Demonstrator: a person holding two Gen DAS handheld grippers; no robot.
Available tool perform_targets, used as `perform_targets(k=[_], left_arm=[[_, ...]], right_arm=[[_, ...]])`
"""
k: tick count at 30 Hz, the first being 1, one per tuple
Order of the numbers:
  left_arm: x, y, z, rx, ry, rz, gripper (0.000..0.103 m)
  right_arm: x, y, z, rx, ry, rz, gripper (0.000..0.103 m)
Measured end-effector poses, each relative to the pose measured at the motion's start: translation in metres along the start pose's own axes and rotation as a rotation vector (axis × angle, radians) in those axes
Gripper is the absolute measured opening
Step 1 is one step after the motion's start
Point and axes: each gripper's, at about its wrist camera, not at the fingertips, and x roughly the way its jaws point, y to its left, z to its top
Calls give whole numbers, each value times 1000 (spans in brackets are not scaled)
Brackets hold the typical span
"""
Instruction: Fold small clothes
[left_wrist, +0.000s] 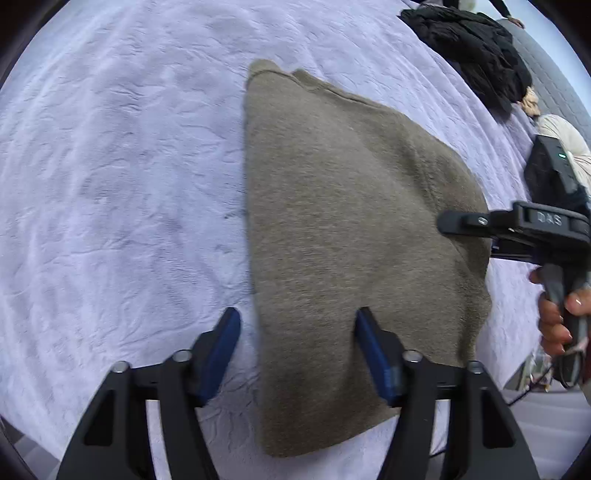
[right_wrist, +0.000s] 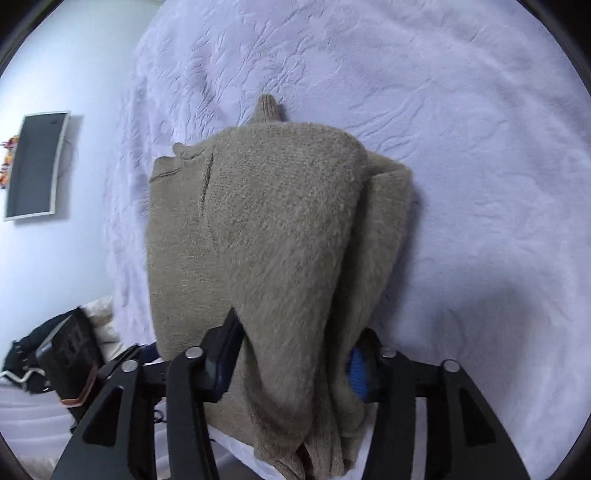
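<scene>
A taupe knitted sweater (left_wrist: 351, 221) lies folded on the lilac bed cover (left_wrist: 110, 184). My left gripper (left_wrist: 297, 328) hovers open over the sweater's near left edge, with nothing pinched between its blue pads. In the right wrist view the same sweater (right_wrist: 277, 240) shows stacked layers, and one sleeve tip pokes out at its far end. My right gripper (right_wrist: 300, 326) straddles a thick bulge of this fabric. The jaws stand apart and the knit sits loosely between them. A finger of the right gripper (left_wrist: 461, 221) reaches over the sweater's right edge, held by a hand (left_wrist: 554, 321).
A black garment (left_wrist: 472, 48) is heaped at the bed's far right corner. A dark screen (right_wrist: 35, 166) hangs on the pale wall to the left. Dark clothing and a black device (right_wrist: 62, 362) sit low on the left. The bed cover (right_wrist: 461, 147) stretches wide around the sweater.
</scene>
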Motion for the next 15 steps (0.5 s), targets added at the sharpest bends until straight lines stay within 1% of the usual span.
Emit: perform_targets(k=[2,3,4,5,6,7,10,11,13,15], left_arm=[[-6,0,-1,-8,-15,27,72],[-12,10,-7,-12,-18,39,76],[-16,15,-12,-13,-18,59,94],[-23,22,-16,-12,-18,85,103],[-26,21,-17,-8,-25,108,103],[-30,24,-19,-5,-23,118,103],[-33,19,-22,-7,-8,140,103],[-34,19,-23,-5,-3,157,103],[-33,10,-20,-5,1,186,103],[-34,6,-21,-10,-4,196,103]], right_arm=[[-14,15,-5,-38,-27,-115,59],[-20,22,-9,-50,-40,-164,62],[-26,29,-15,-57,-52,-203,64],[-31,35,-23,-61,-61,-231,71],[-34,41,-28,-65,-68,-257,78],[-36,44,-38,-72,-75,-286,80],[-42,40,-54,-87,-83,-374,84],[-39,43,-60,-89,-84,-404,88],[-43,46,-80,-94,-103,-426,89],[-38,53,-87,-97,-110,-450,89]])
